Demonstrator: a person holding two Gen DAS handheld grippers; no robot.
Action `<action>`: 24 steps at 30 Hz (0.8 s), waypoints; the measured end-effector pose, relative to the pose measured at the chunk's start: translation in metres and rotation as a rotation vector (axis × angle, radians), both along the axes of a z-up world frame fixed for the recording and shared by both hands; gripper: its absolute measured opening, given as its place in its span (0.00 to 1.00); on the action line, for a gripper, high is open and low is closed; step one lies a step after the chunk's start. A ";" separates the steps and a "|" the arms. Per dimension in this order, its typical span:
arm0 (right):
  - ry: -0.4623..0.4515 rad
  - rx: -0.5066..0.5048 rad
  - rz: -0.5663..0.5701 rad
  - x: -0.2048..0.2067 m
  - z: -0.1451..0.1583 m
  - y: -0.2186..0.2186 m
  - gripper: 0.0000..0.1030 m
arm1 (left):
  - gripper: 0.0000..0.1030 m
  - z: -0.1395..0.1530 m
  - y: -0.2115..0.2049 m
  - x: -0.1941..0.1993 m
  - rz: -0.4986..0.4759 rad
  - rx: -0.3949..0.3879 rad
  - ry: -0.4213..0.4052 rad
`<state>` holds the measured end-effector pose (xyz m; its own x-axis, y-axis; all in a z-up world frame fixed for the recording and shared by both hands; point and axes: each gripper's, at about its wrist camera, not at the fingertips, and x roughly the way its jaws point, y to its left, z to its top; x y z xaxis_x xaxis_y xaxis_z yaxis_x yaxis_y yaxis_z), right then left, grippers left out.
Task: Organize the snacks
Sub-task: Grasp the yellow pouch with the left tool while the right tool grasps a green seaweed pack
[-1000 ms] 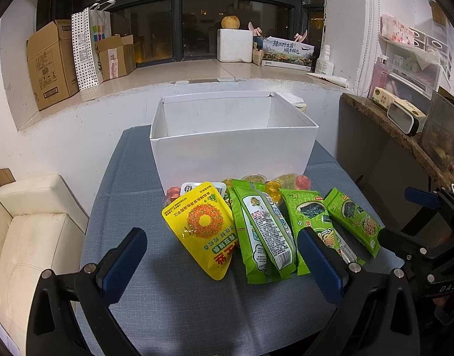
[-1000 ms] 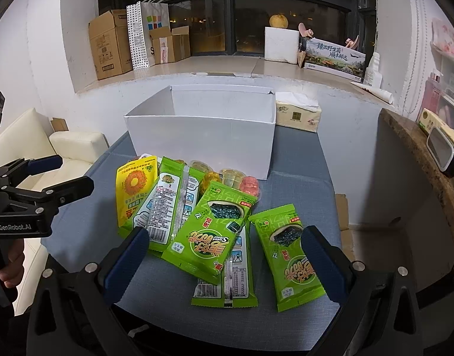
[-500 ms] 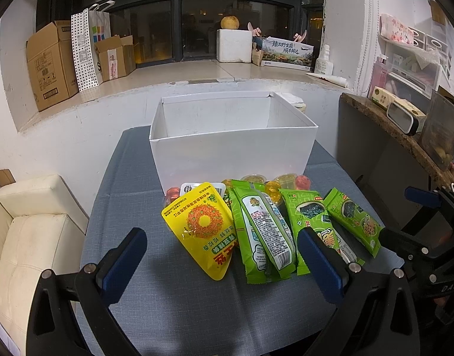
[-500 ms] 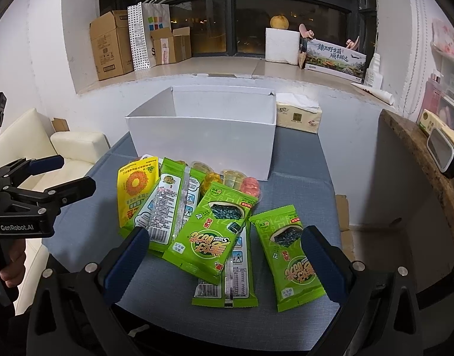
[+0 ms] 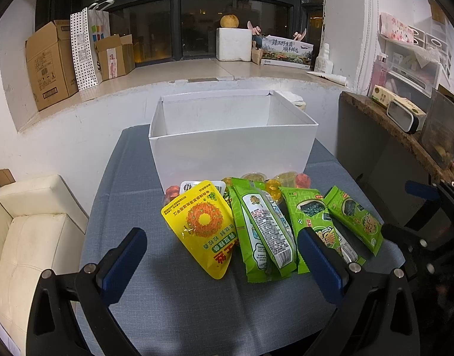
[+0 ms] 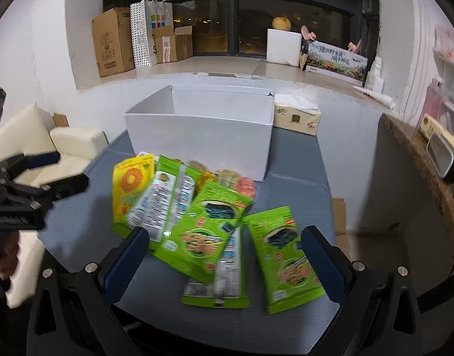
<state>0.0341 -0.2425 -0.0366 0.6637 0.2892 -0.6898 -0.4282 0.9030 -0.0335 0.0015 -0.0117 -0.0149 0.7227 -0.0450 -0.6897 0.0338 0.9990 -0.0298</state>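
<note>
A pile of snacks lies on the grey table in front of an empty white box (image 5: pixel 231 145) (image 6: pixel 198 145). It holds a yellow sunflower-seed bag (image 5: pixel 204 227) (image 6: pixel 131 182), several green seaweed packs (image 5: pixel 264 231) (image 6: pixel 209 231) and jelly cups (image 5: pixel 289 179) (image 6: pixel 227 178) against the box. My left gripper (image 5: pixel 221 250) is open and empty, just short of the pile. My right gripper (image 6: pixel 224 252) is open and empty, its fingers flanking the nearest green packs (image 6: pixel 287 256).
The grey table (image 5: pixel 131 184) is small, with edges close on every side. A tissue pack (image 6: pixel 296 117) sits behind the box. A cream sofa (image 5: pixel 28 231) stands at left, a wooden counter (image 5: pixel 405 136) at right. Cardboard boxes (image 5: pixel 50 63) line the window ledge.
The right gripper has moved forward and down toward the green packs; its view is now blurred. The left gripper has not moved.
</note>
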 end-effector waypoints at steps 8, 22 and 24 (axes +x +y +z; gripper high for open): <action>0.193 -0.076 0.033 0.068 -0.067 -0.057 1.00 | 1.00 -0.009 0.001 0.003 0.002 -0.006 0.024; 0.303 -0.105 0.054 0.094 -0.117 -0.043 0.95 | 1.00 -0.031 0.011 0.011 0.030 -0.012 0.077; 0.296 -0.092 0.026 0.095 -0.110 -0.047 0.76 | 1.00 -0.035 0.015 0.012 0.037 -0.027 0.086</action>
<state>0.1287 -0.2893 -0.1468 0.4235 0.2309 -0.8760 -0.4547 0.8905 0.0149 0.0139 0.0030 -0.0501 0.6621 -0.0393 -0.7484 -0.0065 0.9983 -0.0582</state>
